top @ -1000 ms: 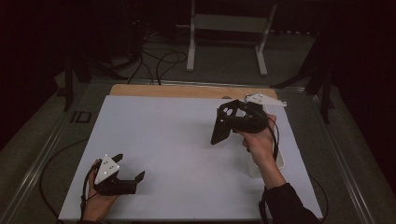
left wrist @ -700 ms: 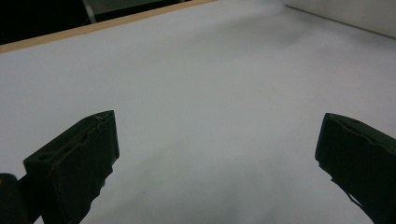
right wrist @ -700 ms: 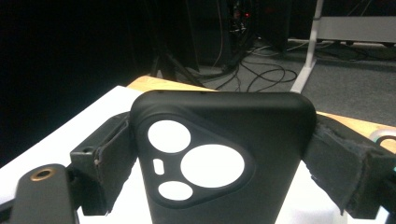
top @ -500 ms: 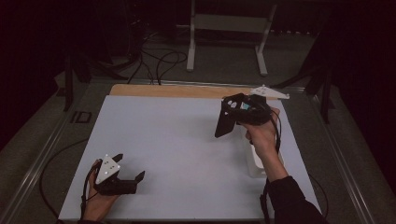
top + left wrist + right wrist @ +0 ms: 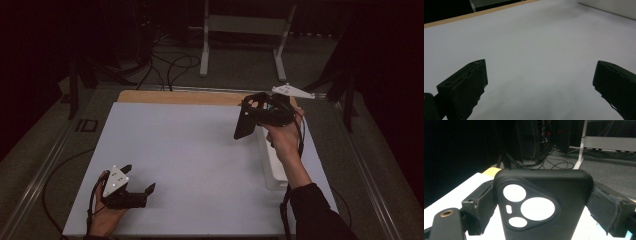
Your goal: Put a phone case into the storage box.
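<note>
Black phone case (image 5: 541, 207) with a rounded triangular camera cutout is being pinched at its two side edges by the right hand-held gripper (image 5: 255, 117), which is holding it in the air above the right part of the white surface (image 5: 190, 150). In the high view the case (image 5: 246, 122) is hanging tilted, over the far end of a long white tray (image 5: 272, 167) lying along the surface's right side. The left hand-held gripper (image 5: 135, 187) is resting low on the near left corner, its jaws spread wide apart with bare surface (image 5: 536, 45) between them.
</note>
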A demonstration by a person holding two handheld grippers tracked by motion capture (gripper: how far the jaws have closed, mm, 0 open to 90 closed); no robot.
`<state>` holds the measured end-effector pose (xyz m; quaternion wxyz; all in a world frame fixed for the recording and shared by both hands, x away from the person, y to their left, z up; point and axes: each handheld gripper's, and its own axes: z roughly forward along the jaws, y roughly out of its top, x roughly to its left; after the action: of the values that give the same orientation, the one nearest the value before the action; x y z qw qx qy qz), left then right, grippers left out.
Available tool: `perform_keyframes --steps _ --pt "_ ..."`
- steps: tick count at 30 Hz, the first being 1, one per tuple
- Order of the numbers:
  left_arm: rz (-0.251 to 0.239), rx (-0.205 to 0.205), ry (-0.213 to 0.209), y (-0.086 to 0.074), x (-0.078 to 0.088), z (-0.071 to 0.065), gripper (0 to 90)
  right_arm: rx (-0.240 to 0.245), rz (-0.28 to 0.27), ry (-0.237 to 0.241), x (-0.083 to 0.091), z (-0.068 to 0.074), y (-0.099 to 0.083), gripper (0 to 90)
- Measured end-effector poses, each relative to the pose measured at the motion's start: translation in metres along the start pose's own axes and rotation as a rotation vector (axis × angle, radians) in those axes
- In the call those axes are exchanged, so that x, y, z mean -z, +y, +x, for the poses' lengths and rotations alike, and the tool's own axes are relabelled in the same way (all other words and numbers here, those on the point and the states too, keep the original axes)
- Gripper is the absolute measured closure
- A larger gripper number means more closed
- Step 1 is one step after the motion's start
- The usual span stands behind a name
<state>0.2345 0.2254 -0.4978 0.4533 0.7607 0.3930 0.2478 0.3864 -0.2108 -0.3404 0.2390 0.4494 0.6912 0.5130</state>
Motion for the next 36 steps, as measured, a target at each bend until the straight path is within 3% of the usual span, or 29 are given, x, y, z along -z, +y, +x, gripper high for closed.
perform_keyframes --steps 21,36 --pt "0.005 -0.003 -0.002 0.000 0.000 -0.001 0.3 -0.012 -0.026 -0.089 -0.001 -0.023 0.016 13.7" --pt "0.010 -0.006 -0.002 0.000 -0.001 -0.001 0.3 -0.048 -0.029 -0.143 -0.004 -0.040 0.014 13.7"
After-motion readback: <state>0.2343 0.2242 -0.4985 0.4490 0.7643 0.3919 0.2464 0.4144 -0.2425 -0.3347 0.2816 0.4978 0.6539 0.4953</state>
